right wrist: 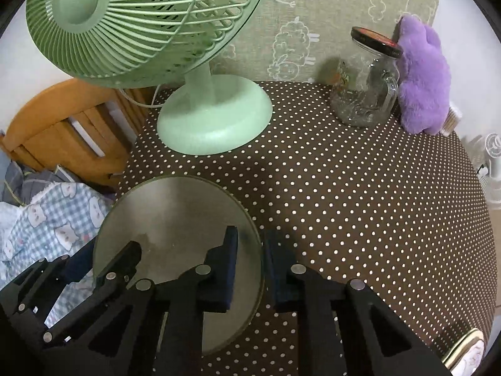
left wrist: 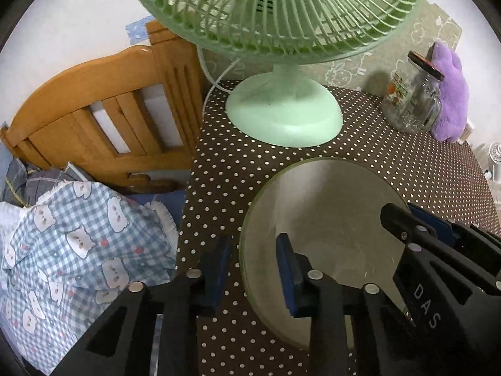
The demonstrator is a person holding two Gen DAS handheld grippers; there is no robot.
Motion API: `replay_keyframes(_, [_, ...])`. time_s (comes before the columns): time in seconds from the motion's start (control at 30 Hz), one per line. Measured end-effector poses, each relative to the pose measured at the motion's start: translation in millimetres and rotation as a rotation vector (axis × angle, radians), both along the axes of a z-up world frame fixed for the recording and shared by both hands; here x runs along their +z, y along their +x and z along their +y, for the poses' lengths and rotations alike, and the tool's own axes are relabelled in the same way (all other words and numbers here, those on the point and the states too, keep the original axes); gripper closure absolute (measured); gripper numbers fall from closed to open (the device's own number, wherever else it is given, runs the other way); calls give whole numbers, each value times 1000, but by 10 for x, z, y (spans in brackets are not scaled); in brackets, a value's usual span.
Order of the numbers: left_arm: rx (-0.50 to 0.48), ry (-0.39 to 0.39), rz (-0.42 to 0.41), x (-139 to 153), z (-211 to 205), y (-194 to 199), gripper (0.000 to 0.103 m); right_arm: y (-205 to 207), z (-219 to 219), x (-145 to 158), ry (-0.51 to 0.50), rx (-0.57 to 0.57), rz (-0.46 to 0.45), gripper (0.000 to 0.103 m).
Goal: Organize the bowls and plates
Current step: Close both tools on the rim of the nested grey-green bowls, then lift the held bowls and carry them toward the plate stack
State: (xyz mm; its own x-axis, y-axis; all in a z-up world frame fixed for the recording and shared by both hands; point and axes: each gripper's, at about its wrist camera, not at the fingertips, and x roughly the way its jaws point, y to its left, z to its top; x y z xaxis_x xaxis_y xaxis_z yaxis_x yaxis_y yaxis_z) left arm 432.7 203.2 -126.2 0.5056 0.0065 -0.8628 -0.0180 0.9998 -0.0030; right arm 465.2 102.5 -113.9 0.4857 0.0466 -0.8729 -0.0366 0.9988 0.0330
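I have both tools clamped on the rim of the glass plate [left wrist: 328, 219], which lies flat on the polka-dot desk [right wrist: 344, 188]: left tool [left wrist: 253, 269] on its left edge, right tool [right wrist: 250, 269] on its right edge. A level, matched lift comes next, I judge. The plate's near edge is hidden behind the tools, and no bowls are in view.

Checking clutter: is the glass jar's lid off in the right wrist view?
No, the dark lid sits on top of the glass jar.
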Motion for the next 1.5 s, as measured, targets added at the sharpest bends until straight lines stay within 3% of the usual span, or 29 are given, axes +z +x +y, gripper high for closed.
replay_keyframes(0.2, [-14,-8,11,-25,-31,39,83,33,11,-32,-7,4,7,84])
replay_keyframes(0.57, [-24,11,28,39,-49,-60,83,-67,32,37,-11,3,32,84])
replay_keyframes(1.5, [-25,31,-62,897,-461,-913,83,-1016,-412,942,13,4,-59,84])
